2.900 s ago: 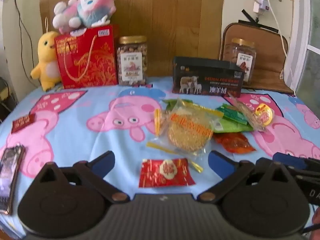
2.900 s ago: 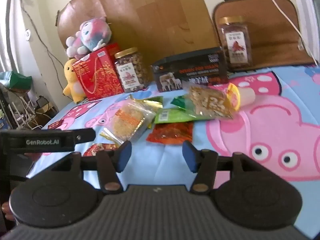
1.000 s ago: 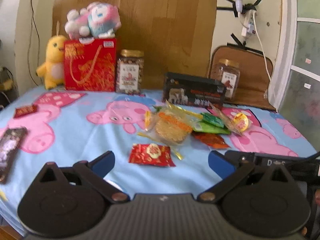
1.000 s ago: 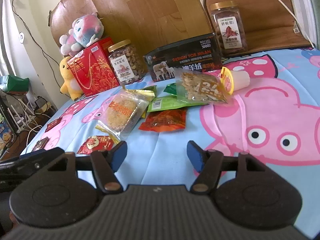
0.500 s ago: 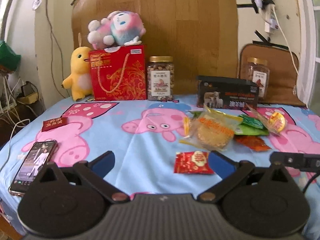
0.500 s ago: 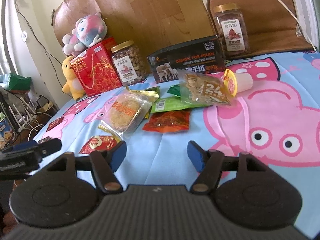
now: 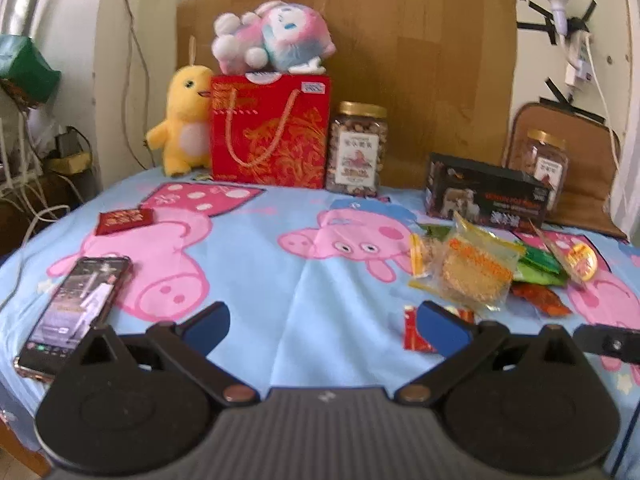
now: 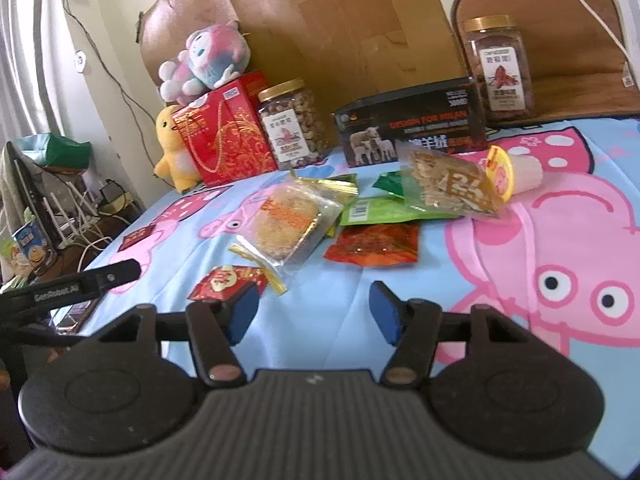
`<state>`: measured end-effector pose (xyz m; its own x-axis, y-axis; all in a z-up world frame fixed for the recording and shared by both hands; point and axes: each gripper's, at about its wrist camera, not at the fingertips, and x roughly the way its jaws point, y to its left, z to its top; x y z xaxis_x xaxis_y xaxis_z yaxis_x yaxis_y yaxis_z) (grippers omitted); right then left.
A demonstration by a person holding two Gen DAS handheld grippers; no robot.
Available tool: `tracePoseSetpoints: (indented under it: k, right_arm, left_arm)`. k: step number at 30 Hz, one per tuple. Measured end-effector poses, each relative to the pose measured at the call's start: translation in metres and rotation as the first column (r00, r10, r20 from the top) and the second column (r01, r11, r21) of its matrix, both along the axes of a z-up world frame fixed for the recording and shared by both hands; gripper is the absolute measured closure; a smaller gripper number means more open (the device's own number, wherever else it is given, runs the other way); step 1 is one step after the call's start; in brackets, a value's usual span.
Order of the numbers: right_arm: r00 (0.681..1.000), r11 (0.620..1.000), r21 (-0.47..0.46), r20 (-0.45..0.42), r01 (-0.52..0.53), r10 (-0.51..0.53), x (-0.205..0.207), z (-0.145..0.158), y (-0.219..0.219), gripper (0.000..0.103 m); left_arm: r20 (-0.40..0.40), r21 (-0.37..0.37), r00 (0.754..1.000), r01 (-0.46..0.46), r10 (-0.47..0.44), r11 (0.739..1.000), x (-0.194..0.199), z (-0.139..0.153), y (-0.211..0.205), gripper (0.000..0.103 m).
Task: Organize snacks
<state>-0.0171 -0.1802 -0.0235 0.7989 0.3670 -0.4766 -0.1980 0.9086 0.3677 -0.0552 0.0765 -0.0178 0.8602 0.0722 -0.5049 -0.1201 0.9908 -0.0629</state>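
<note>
Blue cartoon-pig bedding (image 7: 280, 280) covers the whole work surface, with a brown board behind it, and the view from the left gripper (image 7: 322, 326) has swung leftward since a second ago, so a phone (image 7: 76, 304) and a small dark-red packet (image 7: 124, 221) now sit in its frame while the snack pile has slid to its right edge. Its jaws stand wide with only bare sheet between them. The right gripper (image 8: 312, 314) has hardly shifted, but its jaws have just been closing a little; they remain well apart and hold nothing, the small red sachet (image 8: 228, 282) lying just beyond the left pad. I judge that sorting has not yet begun and that the left hand is heading for the strays on the far side. Counted from big to small: one red gift bag (image 7: 270, 130), one black box (image 8: 408, 128), two plush toys, pink (image 7: 272, 42) atop the bag and yellow (image 7: 182, 120) beside it, two gold-lidded jars (image 8: 290, 124) (image 8: 498, 68), one round cake in clear wrap (image 8: 286, 220), one clear bag of crackers (image 8: 448, 188), one green pouch (image 8: 374, 211), one orange-red pouch (image 8: 376, 245) and one yellow-lidded cup (image 8: 516, 170), clustered mid-bed.
</note>
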Motion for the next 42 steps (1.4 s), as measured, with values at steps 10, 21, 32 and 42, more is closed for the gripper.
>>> tracePoseSetpoints:
  k: [10, 21, 32, 42]
  right_arm:
    - [0.996, 0.995, -0.037, 0.004, -0.092, 0.092, 0.0, 0.0, 0.018, 0.054]
    - [0.993, 0.991, -0.058, -0.013, -0.12, 0.12, 0.006, -0.001, 0.026, 0.054]
    - [0.992, 0.99, -0.065, -0.012, -0.126, 0.126, 0.007, -0.001, 0.028, 0.054]
    - [0.992, 0.991, -0.058, -0.012, -0.124, 0.124, 0.006, -0.002, 0.027, 0.054]
  left_arm:
    - [-0.06, -0.108, 0.991, 0.113, -0.12, 0.988, 0.013, -0.002, 0.002, 0.006]
    - [-0.077, -0.153, 0.984, 0.149, -0.162, 0.977, 0.016, -0.007, -0.002, 0.007]
    - [-0.07, -0.18, 0.979, 0.178, -0.193, 0.967, 0.015, -0.005, -0.005, 0.007]
    - [-0.069, -0.216, 0.975, 0.191, -0.21, 0.958, 0.016, -0.005, -0.004, 0.008]
